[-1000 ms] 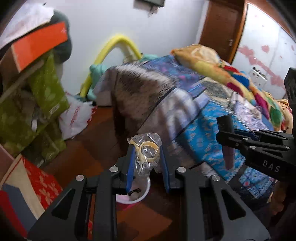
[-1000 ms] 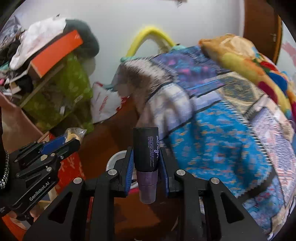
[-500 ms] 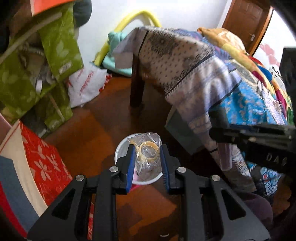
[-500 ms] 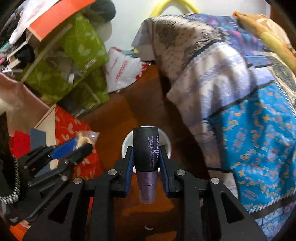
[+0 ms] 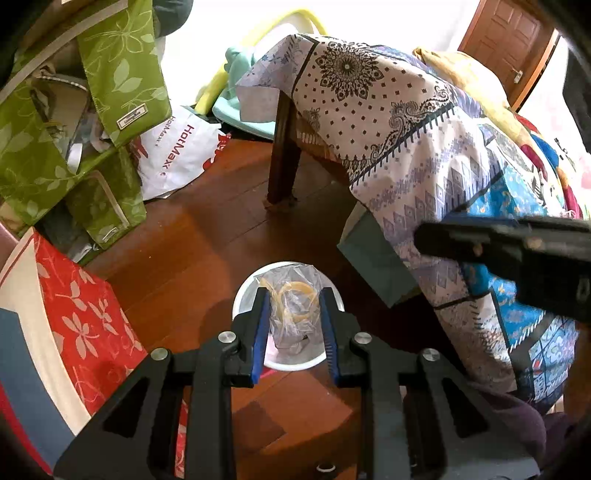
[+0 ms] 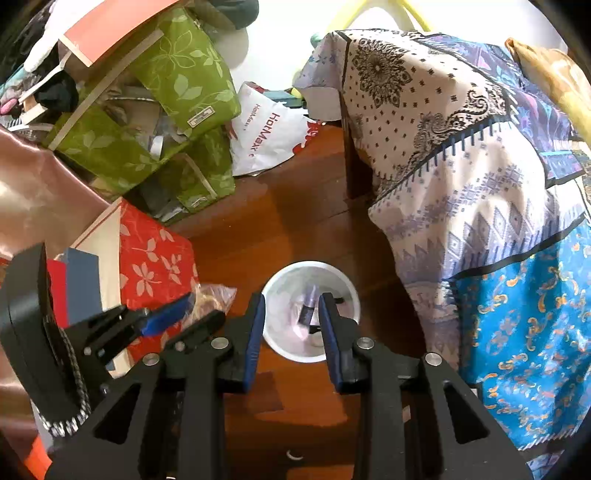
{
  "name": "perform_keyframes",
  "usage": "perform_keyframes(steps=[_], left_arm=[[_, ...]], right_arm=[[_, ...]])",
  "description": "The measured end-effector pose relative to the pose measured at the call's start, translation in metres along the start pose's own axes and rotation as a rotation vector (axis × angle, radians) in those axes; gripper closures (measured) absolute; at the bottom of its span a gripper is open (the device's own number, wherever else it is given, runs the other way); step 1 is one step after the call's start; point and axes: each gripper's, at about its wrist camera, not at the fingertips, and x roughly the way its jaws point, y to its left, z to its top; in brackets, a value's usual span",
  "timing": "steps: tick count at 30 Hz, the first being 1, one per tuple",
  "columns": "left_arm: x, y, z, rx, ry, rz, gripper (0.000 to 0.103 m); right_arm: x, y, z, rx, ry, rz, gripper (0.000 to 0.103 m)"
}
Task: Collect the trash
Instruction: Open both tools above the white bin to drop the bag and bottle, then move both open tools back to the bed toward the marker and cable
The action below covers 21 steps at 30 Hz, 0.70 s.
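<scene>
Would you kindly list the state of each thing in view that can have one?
left gripper: shut on the plastic bag, above the bin.
right gripper: open, jaws just widened, nothing between them.
purple tube: lying inside the white bin.
white bin: upright on the floor.
door: closed.

Red-brown wooden floor (image 5: 207, 236), white wall (image 5: 229, 26), brown door (image 5: 509, 40), patterned bedspread (image 5: 391, 122), green fabric organizers (image 6: 177, 74)

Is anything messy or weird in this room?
Yes. The green bags lean in a crooked, tumbling heap beside a crumpled white shopping bag on the floor. The purple tube lies tilted inside the white bin, where trash belongs.
</scene>
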Motion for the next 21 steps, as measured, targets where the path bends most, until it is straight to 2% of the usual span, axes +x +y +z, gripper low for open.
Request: perform_keyframes(steps=[3, 4, 6, 7, 14, 21], left_arm=[[0.005, -0.002, 0.008, -0.009, 0.004, -0.006, 0.077], [0.006, -0.003, 0.010, -0.016, 0.005, -0.007, 0.074], [0.011, -0.005, 0.015, -0.023, 0.035, 0.007, 0.049], [0.014, -0.006, 0.017, -0.032, 0.051, 0.027, 0.045], [0.001, -0.008, 0.015, -0.023, 0.013, 0.055, 0.045], [-0.037, -0.020, 0.015, 0.016, -0.045, 0.063, 0.045]], right_arm=[[-0.002, -0.005, -0.004, 0.000, -0.001, -0.015, 0.076], [-0.003, -0.007, -0.005, 0.002, -0.002, -0.018, 0.076], [-0.005, -0.010, -0.007, 0.013, -0.002, -0.018, 0.076], [-0.006, -0.012, -0.008, 0.017, -0.002, -0.017, 0.076], [-0.020, -0.018, -0.015, 0.038, -0.025, -0.031, 0.076], [-0.049, -0.016, -0.023, 0.037, -0.075, -0.036, 0.076]])
